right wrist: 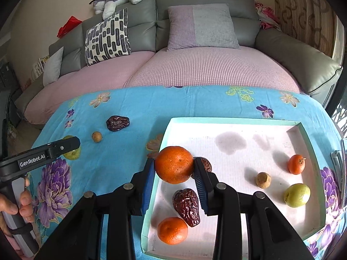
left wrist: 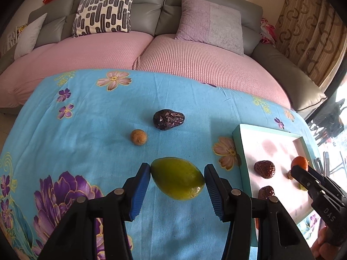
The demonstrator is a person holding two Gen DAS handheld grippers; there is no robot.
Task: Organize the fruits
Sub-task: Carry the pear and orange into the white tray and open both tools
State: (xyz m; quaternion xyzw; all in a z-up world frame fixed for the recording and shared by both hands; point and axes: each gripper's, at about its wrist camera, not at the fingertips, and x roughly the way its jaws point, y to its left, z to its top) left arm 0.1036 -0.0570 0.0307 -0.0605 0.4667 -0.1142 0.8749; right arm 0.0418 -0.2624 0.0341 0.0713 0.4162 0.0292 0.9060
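Left tongs (left wrist: 177, 181): blue pads pinching a green fruit (left wrist: 177, 177) at its two ends, carried above the worktop (left wrist: 97, 117), which is covered in a blue flowered cloth; judged to be on its way to the tray. Right tongs (right wrist: 174, 169): pads pressed on either side of a large orange (right wrist: 174, 167), held over the near left corner of the tray (right wrist: 234, 121), apparently about to be set down there. Tray: shallow, white floor, pale green rim, standing on the right part of the worktop and serving as the collecting place for the fruit. Contents counted in the right wrist view: two oranges lying inside, a small one (right wrist: 296, 164) near the far right and one (right wrist: 172, 230) at the near left; one green fruit (right wrist: 296, 195) at the right; one small brown round fruit (right wrist: 263, 180) just beside it; two wrinkled dried dates, one (right wrist: 187, 206) in front of the tongs and one (right wrist: 206, 164) partly hidden behind the right pad. Still loose on the cloth, well apart from the tray: one dried date (left wrist: 168, 119) and one small brown round fruit (left wrist: 138, 137). Totals visible: three oranges, two green fruits, three dates, two brown round fruits. Judged state of task: mostly done, two pieces in transit, two left to fetch. Behind the worktop: grey sofa (left wrist: 151, 4) with cushions.
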